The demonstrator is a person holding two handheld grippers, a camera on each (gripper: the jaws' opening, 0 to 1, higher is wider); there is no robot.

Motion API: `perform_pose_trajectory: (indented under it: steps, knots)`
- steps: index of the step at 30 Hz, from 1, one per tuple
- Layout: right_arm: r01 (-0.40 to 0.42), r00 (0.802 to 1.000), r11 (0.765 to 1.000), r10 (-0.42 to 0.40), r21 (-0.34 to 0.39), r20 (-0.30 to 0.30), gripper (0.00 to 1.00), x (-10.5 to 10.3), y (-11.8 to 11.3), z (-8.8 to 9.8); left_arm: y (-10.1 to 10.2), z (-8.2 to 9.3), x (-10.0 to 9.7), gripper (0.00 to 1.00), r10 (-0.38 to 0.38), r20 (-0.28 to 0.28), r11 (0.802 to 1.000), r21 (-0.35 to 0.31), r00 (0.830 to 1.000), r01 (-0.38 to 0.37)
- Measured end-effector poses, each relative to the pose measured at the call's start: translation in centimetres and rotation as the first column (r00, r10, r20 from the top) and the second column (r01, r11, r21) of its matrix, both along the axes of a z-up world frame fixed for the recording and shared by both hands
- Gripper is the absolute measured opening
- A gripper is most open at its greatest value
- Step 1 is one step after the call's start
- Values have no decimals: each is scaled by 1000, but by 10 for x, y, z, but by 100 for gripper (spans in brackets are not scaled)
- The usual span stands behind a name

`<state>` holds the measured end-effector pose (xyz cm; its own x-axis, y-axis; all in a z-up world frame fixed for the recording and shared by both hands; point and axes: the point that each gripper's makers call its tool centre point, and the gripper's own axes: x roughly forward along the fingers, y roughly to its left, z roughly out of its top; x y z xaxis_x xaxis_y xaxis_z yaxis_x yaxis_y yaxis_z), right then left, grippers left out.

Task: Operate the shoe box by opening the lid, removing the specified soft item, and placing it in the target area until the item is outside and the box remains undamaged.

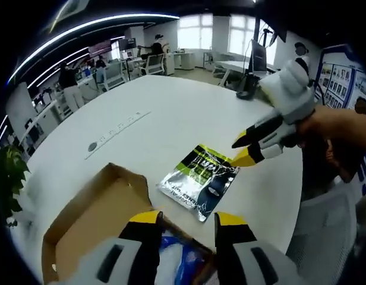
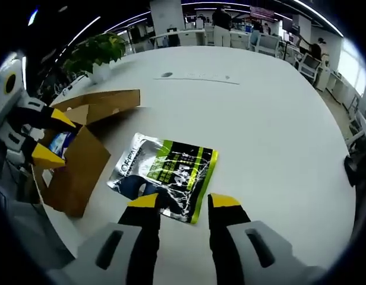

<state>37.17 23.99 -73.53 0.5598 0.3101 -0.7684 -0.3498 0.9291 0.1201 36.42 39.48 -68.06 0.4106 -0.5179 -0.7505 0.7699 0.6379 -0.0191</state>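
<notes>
On the white round table [image 1: 189,113], reading the left gripper view from left to right, the cardboard shoe box [image 1: 94,219] comes first, its lid flap folded back so the inside is reachable; something blue and white [image 1: 174,258] lies inside, just beyond the left gripper [image 1: 188,221], whose yellow-tipped jaws stand apart over the box mouth with nothing between them, probably poised there to steady the box or reach in. Just beside the box, on bare tabletop, lies the soft item, a silver and green foil pouch [image 1: 201,181], flat and fully outside, which suggests the removal is done and this spot serves as the target area. Farther right the right gripper [image 1: 245,149] hangs above the pouch's far corner, held by a person's hand [image 1: 331,124]. From the right gripper view, the left gripper [image 2: 43,138] sits at the box [image 2: 82,160], then the pouch [image 2: 165,172] rests with its near edge just ahead of the right gripper [image 2: 182,202]; those jaws are spread and empty, so the pouch looks released. A potted plant [image 2: 97,53] stands at the table's far edge.
</notes>
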Motion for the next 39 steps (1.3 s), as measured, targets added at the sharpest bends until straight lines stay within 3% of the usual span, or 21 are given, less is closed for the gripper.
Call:
perform_pose_trajectory:
  steps: [4, 13, 22, 31, 39]
  knots:
    - [-26, 1000, 1000, 26, 5, 10, 38, -4, 8, 10, 17, 2, 2, 37, 21, 21, 1000, 15, 1000, -21]
    - [-91, 994, 996, 91, 11, 64, 47, -15, 27, 40, 47, 10, 3, 42, 88, 31, 996, -21, 996, -87]
    - [-147, 984, 988, 142, 38, 108, 50, -25, 53, 63, 78, 14, -6, 47, 152, 17, 987, -50, 988, -151]
    - [-204, 972, 977, 194, 64, 131, 50, -33, 83, 75, 108, 20, -12, 48, 219, 15, 973, -76, 976, -217]
    - [-262, 959, 960, 248, 101, 135, 50, -41, 111, 79, 142, 19, -25, 48, 276, 8, 960, -59, 961, -275]
